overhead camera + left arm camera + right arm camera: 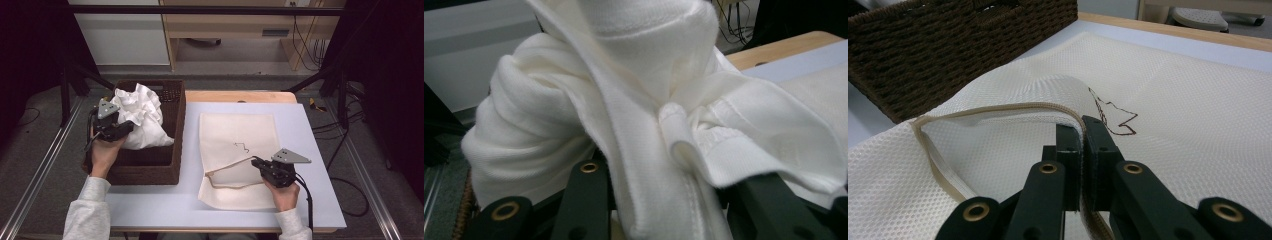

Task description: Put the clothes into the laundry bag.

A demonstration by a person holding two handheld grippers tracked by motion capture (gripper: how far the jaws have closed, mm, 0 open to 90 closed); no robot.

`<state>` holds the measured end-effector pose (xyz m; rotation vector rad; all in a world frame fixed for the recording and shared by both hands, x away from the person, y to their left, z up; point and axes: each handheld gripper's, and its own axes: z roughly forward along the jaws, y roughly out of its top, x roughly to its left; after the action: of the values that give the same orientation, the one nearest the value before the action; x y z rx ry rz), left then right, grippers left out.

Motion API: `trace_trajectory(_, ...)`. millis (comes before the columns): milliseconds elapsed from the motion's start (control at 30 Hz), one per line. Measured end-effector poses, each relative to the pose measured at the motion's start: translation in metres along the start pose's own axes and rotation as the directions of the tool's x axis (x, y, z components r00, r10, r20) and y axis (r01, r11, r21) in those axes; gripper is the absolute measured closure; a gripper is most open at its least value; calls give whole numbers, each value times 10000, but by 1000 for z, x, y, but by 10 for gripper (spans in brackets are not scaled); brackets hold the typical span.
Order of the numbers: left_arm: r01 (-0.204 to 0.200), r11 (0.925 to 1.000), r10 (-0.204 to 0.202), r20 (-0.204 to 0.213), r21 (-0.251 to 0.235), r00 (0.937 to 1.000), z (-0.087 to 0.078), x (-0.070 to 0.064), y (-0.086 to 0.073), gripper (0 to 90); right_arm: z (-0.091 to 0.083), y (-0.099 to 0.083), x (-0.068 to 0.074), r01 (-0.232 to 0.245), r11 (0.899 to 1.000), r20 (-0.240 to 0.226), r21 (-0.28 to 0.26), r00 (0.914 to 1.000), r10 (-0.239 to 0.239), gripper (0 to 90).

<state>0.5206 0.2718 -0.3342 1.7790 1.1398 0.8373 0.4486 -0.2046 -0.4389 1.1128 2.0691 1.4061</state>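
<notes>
My left fingers [659,200] are gripping the white garment [142,117] over the basket [172,150]; my right fingers [1081,145] are pinching the mesh bag's [1173,125] rim, its brown squiggle unreadable.

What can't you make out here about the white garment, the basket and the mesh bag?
- Basket floor: high view, covered by the white garment.
- Left gripper fingers' tips: left gripper view, buried in garment folds.
- Mesh bag inside: right gripper view, shadowed beneath the lifted zipper edge pinched by the right gripper.
</notes>
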Motion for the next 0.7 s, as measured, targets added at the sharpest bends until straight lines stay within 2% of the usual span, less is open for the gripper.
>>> trace_trajectory(100, 132, 9990, -134, -39, -421, 9999, -8, -3, 7, 634, 0, 0, -1, -22, 10000, 12, 24, 10000, 22, 871)
trace_trajectory(200, 86, 9973, -89, -47, -731, 9999, -17, -4, 15, 635, 0, 0, -1, -16, 10000, 17, 22, 10000, 16, 871)
trace_trajectory(333, 243, 9919, -257, -98, -1249, 9996, -29, -5, 26, 635, 0, 0, 0, -19, 10000, 16, 4, 10000, 19, 871)
trace_trajectory(433, 479, 9836, -492, -30, -1738, 9988, -42, -4, 36, 635, 0, 1, 0, -18, 10000, 15, 6, 10000, 18, 871)
trace_trajectory(700, 407, 9616, -388, 123, -2714, 9992, -77, -17, 55, 634, -1, 2, -1, -9, 10000, 21, -55, 10000, 10, 871)
